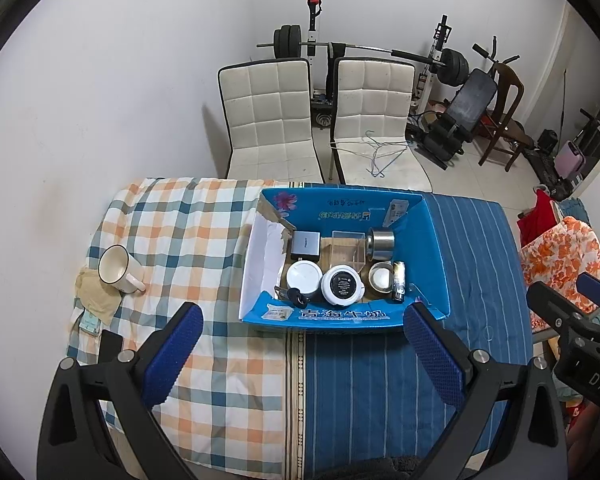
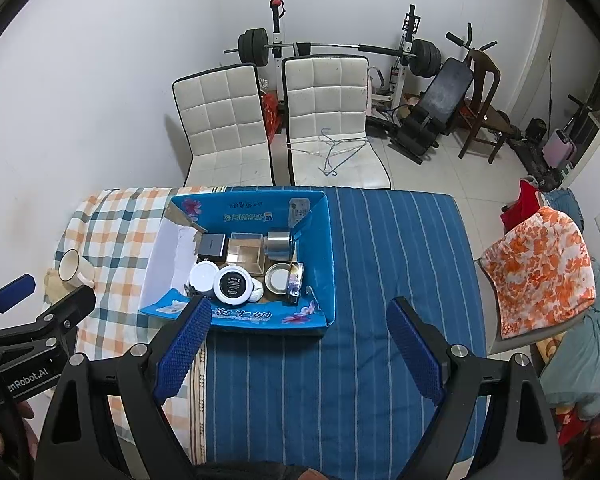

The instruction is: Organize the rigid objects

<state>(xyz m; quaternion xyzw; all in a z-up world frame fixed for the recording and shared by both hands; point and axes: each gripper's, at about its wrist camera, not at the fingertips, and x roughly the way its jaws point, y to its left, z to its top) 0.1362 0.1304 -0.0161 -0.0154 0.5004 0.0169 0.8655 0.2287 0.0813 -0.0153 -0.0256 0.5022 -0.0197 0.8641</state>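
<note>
Spare room doubling as a home gym: barbell rack (image 1: 364,48) against the back wall, two white quilted chairs (image 1: 268,120) in front of it, and up close a table covered half in an orange-and-teal checked cloth (image 1: 188,232) and half in a blue striped cloth (image 1: 472,248)

A blue cardboard milk box (image 1: 432,240) with its top cut away sits right on the seam between the two cloths, and nearly everything is already packed inside it: a grey charger block (image 1: 306,245), a clear plastic box (image 1: 345,250), a steel tin (image 1: 380,243), a small open tin (image 1: 381,278) with a battery-like cylinder (image 1: 399,282) beside it (too small to be sure), a white jar (image 1: 303,278), a round black-topped gadget (image 1: 341,285) and some keys (image 1: 294,295). They're packed tight, mostly touching, which I'd guess is the point of the sorting

The odd one out is the cream mug (image 1: 118,270), on its side on a beige cloth (image 1: 96,292) at the left end of the table, well apart from the box, mouth facing the camera, thin dark rim, handle on the table side. Looks like the last thing to go in

Left gripper (image 1: 302,344) and right gripper (image 2: 298,344) both hang above the near table edge, angled down, jaws spread wide with nothing between the blue pads (image 1: 172,356). The left one is nearer the mug, so that seems the natural one to fetch it
</note>
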